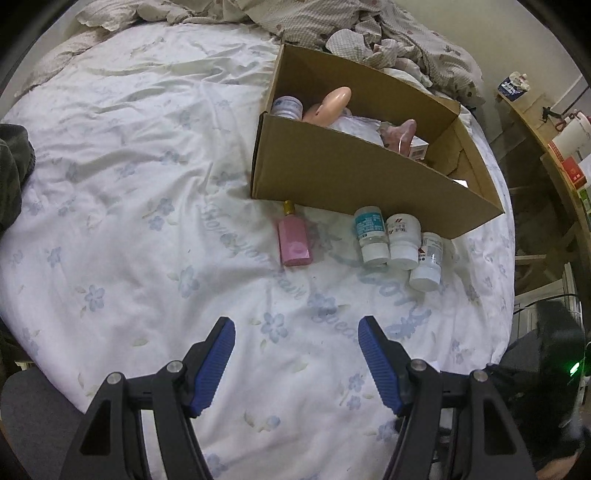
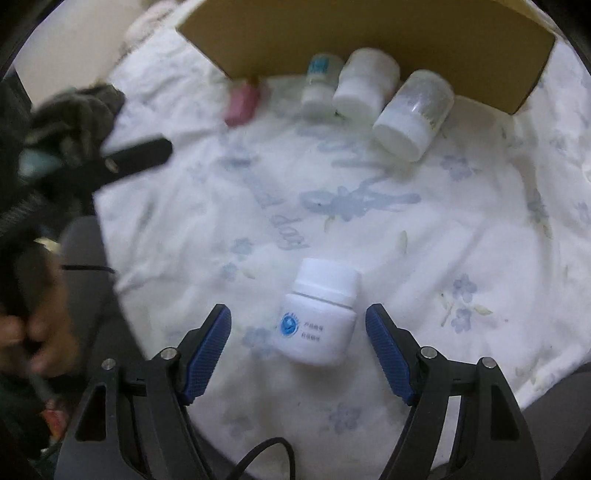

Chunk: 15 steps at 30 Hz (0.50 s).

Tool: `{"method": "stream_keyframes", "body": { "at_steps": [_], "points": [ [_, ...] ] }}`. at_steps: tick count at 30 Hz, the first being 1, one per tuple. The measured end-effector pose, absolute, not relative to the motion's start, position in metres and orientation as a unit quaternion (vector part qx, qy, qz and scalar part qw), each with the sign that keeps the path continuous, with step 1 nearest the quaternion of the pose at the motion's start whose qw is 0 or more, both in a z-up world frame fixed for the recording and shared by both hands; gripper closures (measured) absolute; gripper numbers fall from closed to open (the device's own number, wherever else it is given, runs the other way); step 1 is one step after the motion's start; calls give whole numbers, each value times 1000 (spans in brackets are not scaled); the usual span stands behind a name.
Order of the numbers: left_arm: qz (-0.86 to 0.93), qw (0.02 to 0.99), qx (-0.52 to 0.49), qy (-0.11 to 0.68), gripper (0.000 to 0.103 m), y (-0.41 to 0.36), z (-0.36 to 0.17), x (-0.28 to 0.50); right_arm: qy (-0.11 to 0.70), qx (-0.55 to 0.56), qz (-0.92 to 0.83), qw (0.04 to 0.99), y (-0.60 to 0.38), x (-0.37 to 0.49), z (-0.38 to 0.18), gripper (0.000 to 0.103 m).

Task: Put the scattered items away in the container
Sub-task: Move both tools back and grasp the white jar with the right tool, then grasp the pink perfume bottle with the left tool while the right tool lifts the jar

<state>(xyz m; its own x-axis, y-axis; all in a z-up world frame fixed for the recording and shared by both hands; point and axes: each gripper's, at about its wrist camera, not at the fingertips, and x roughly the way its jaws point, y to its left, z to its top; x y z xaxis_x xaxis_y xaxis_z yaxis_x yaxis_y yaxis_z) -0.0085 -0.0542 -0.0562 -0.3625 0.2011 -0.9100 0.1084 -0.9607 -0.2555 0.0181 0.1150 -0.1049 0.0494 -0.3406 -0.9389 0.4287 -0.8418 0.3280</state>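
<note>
A cardboard box (image 1: 369,177) stands on the flowered bedsheet and holds a jar, a pink item and small packs. In front of it lie a pink bottle (image 1: 293,240) and three white pill bottles (image 1: 403,236). My left gripper (image 1: 296,328) hangs open over bare sheet, short of them. In the right wrist view a white bottle with a blue logo (image 2: 319,314) lies on the sheet between the blue pads of my right gripper (image 2: 297,310). The pads stand apart from it on both sides, so the gripper is open. Farther off are the box (image 2: 369,37), the pink bottle (image 2: 242,101) and the white bottles (image 2: 365,85).
A crumpled checked quilt (image 1: 388,29) lies behind the box. A dark garment (image 1: 14,166) sits at the bed's left edge. Wooden shelving (image 1: 554,155) stands right of the bed. A person's hand (image 2: 37,332) and a blurred black tool (image 2: 136,157) show at the left.
</note>
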Motion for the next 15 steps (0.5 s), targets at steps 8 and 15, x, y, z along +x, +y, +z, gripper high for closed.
{"method": "stream_keyframes", "body": {
  "at_steps": [8,15],
  "points": [
    [809,29,-574,-121,33,-44,-65,-34,16,646,-718,259,129,17,-108,55],
    [804,2,-586,-100,33,-29,-86,-84,-73,592,-768,233,164,13,-86,56]
  ]
}}
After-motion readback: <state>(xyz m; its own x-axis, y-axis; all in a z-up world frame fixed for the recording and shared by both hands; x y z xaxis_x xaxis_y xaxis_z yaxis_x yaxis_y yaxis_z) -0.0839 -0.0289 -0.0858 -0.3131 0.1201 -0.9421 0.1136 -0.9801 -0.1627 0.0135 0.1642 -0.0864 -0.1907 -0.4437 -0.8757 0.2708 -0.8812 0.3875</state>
